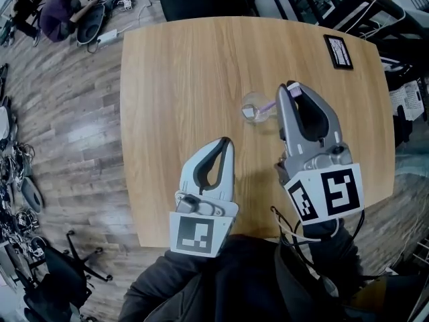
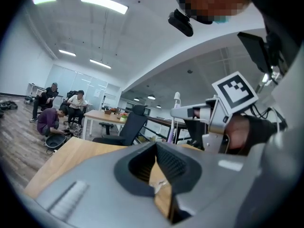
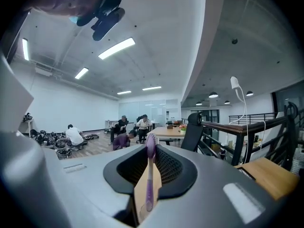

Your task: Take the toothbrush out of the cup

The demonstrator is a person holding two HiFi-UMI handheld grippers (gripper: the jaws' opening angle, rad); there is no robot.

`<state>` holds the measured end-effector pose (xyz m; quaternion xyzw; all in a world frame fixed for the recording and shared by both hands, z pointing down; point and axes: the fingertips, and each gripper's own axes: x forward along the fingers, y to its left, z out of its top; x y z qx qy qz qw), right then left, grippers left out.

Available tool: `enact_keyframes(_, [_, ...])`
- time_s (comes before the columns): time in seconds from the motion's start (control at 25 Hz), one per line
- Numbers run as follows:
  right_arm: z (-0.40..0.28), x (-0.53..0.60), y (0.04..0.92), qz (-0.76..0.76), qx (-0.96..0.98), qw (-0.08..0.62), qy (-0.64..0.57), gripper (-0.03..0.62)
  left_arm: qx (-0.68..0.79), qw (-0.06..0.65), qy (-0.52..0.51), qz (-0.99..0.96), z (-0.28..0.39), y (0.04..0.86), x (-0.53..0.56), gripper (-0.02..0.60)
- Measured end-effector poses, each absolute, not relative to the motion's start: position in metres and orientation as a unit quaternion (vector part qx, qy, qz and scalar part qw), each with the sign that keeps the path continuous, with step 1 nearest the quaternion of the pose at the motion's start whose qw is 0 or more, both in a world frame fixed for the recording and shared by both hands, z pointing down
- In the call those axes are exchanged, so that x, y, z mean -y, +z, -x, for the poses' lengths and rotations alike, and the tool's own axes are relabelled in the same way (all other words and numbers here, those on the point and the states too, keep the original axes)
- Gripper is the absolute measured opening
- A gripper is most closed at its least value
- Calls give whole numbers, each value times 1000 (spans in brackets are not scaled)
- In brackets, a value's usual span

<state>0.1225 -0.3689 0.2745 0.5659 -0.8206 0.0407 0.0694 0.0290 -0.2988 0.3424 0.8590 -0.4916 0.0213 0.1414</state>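
The right gripper (image 1: 293, 88) is closed on the toothbrush (image 1: 268, 104). In the head view it is held above the wooden table (image 1: 188, 66), its tips just beside the clear cup (image 1: 256, 107). A short purple length of the handle runs from the tips across the cup's mouth. From this steep angle I cannot tell whether the lower end has cleared the rim. The left gripper (image 1: 226, 141) is nearer the person, apart from the cup, with its tips drawn together.

In the left gripper view, the jaws meet at their tips with nothing between them (only table wood shows through the gap lower down). Beyond them the right gripper reaches in from the right, the brush standing roughly upright through its tips.

In the right gripper view, the purple handle stands upright in the middle of the narrow jaw gap, with a pad pressed against each side.

Judging from this, two things could go wrong. The cup is light and nothing steadies it, so if the brush's lower end catches the rim on the way out it could tip or drag the cup. The handle is also thin and smooth, and it is pinched at a single spot. A quick swing could make it pivot or slip out of the pads.
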Motion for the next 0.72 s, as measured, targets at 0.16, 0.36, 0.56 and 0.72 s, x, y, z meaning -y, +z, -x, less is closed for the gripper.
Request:
enact_keyframes(0.16, [-123, 333, 241, -576, 816, 45, 19, 51, 474, 116, 7, -873, -32, 315, 271, 8])
enact_keyframes(0.36, [-120, 287, 214, -590, 807, 26, -6, 51, 452, 87, -15, -888, -31, 288, 240, 8])
enact_keyframes(0.56, [-114, 246, 203, -604, 797, 8, -12, 52, 429, 71, -21, -901, -27, 270, 213, 8])
enact_keyframes(0.72, [-105, 213, 212, -618, 786, 7, -5, 52, 412, 64, -22, -909, -19, 263, 192, 8])
